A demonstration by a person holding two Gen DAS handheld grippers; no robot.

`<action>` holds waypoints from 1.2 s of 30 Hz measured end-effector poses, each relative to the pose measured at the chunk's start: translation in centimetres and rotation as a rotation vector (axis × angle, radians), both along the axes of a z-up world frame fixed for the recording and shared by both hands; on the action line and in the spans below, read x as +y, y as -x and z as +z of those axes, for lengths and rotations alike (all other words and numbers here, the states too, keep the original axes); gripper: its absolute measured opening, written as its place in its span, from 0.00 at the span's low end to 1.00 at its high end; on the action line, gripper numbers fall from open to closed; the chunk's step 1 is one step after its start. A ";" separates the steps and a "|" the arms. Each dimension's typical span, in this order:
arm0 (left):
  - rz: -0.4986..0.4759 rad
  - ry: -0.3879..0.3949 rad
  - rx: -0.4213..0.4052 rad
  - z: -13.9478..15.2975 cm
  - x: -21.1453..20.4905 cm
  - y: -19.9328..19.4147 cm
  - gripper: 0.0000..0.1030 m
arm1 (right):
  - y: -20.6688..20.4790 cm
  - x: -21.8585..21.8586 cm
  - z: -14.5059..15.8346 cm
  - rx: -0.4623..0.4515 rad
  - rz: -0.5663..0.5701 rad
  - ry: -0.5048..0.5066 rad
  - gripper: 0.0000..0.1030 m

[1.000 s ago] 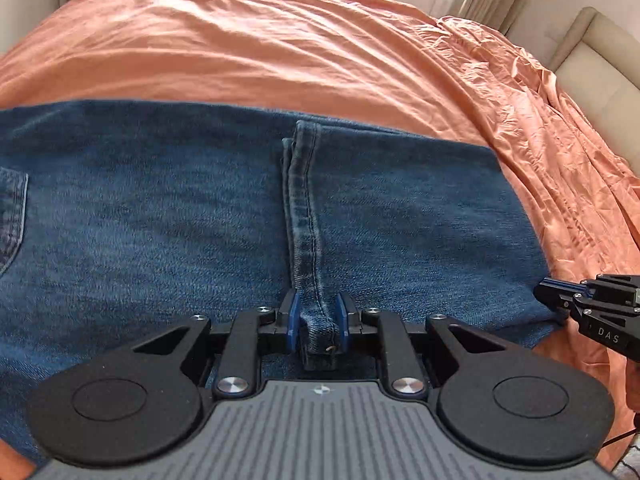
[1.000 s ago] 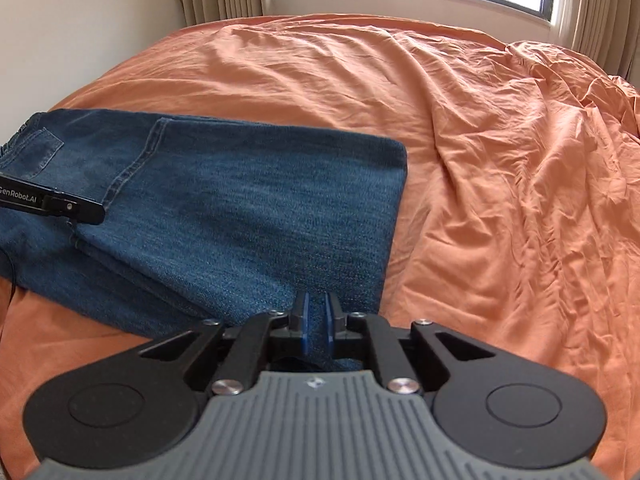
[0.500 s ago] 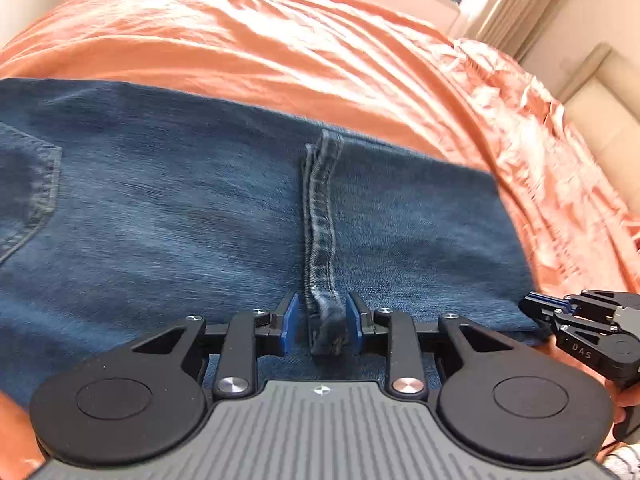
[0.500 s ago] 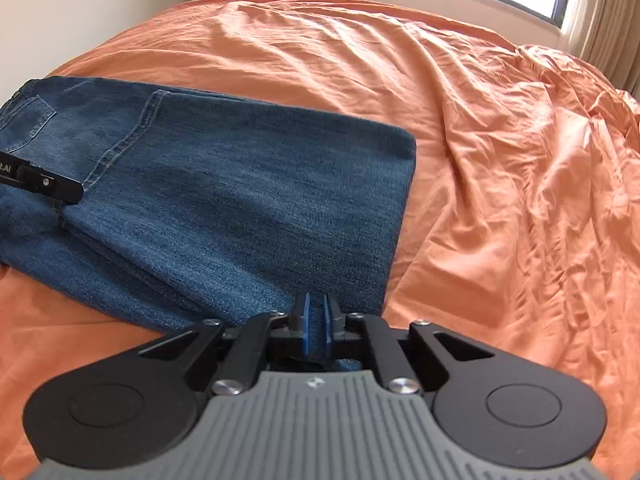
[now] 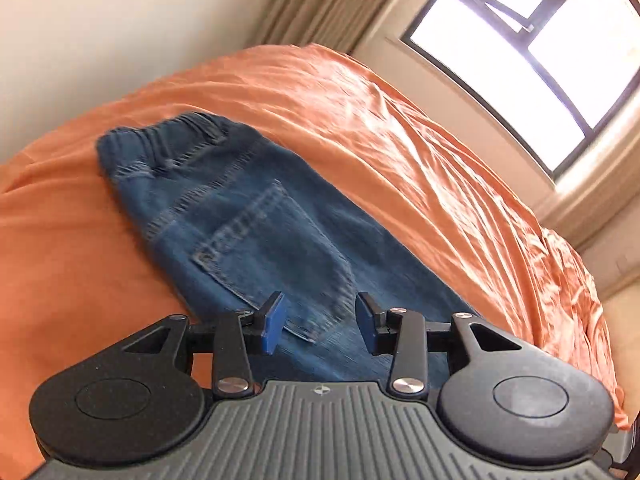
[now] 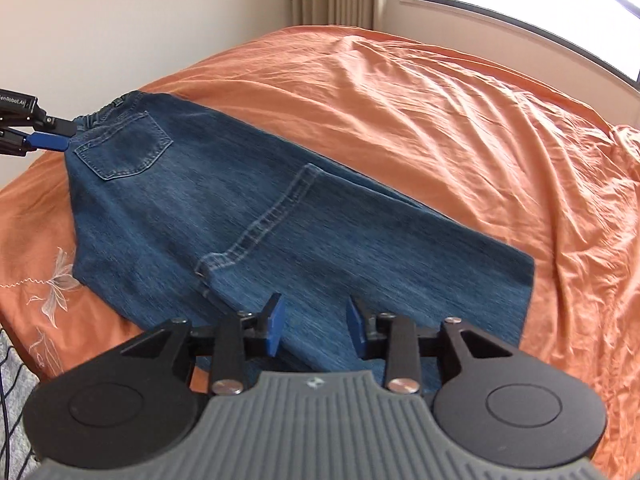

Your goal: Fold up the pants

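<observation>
- While its jaws were opening with nothing between them, the left gripper (image 5: 318, 322) hung over the jeans (image 5: 256, 232), which lay folded on the orange bed (image 5: 420, 152), probably released for a fresh hold; curtain (image 5: 320, 4) and window (image 5: 532, 52) stood well clear.
- From the right view, the right gripper (image 6: 316, 330) was likewise opening and empty above the jeans' near edge, nothing blocking it.
</observation>
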State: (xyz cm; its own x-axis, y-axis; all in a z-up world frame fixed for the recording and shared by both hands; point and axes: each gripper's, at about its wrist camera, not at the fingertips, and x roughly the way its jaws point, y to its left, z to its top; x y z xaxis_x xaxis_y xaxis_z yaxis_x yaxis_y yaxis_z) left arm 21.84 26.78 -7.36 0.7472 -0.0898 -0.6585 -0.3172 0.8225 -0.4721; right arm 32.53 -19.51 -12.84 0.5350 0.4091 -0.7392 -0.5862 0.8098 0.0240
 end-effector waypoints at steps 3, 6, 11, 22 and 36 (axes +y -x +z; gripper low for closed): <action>0.083 0.051 -0.031 -0.8 3.5 1.0 0.60 | -1.2 3.0 -0.1 -0.001 0.032 0.024 0.33; 0.172 0.107 -0.055 -2.0 6.9 1.8 0.63 | -2.7 5.7 -0.6 -0.012 0.065 0.054 0.33; 0.301 0.224 -0.093 -5.0 11.2 2.0 0.65 | -5.6 9.3 -1.9 0.005 0.097 0.110 0.32; 0.379 0.353 -0.104 -10.7 15.3 -4.2 0.64 | -9.9 12.1 -5.3 0.101 0.139 0.207 0.34; 0.363 0.059 -0.037 -6.2 13.0 -7.7 0.18 | -10.3 11.2 -5.4 0.129 0.093 0.152 0.34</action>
